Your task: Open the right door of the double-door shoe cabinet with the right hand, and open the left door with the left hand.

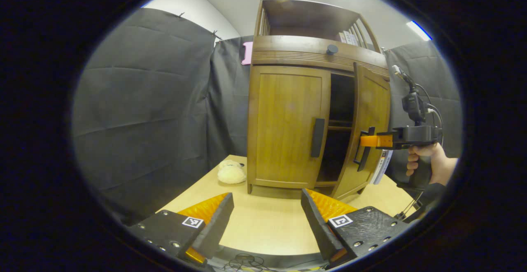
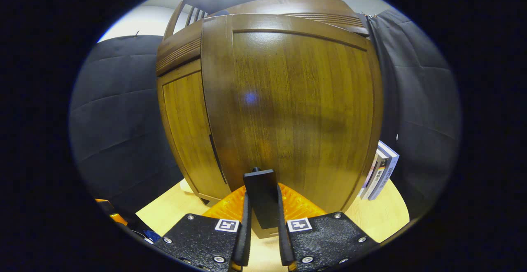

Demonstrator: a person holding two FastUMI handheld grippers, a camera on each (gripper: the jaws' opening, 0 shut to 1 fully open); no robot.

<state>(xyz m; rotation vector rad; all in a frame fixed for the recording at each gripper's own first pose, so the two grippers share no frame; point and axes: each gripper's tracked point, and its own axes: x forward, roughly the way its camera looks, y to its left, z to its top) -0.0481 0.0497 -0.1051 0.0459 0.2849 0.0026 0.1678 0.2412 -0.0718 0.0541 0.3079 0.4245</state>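
Cabinet (image 1: 288,128) stands on the bench (image 1: 263,226), its right door (image 1: 368,132) swung partway out on its outer hinge while the left door (image 1: 288,126) sits flush and closed. The step in hand looks like the right door's opening: the right tongs (image 2: 263,222) are closed on the right door's handle (image 2: 260,198), both fingers pressing the dark bar, and in the left gripper view the same tongs (image 1: 370,140) can be seen clamped at the handle (image 1: 364,148) with a hand (image 1: 428,161) behind them. The left tongs (image 1: 267,218) hang wide open and empty, well back from the cabinet, facing the left door's handle (image 1: 317,137).

Next, the judgement runs, the right door wants a wider swing along its arc, pulling outward and to the right rather than straight back, so the bar does not slip from the grip. After that the left tongs would need to travel forward and upward to the left handle, close on it, and draw that door leftward.

Room matters on both sides. Books (image 2: 381,171) lean just beside the cabinet's right flank, in the likely path of the right door's free edge. A pale plush toy (image 1: 231,172) lies on the bench near the cabinet's left front corner, close to where the left door will sweep. The bench edge lies near the left tongs.
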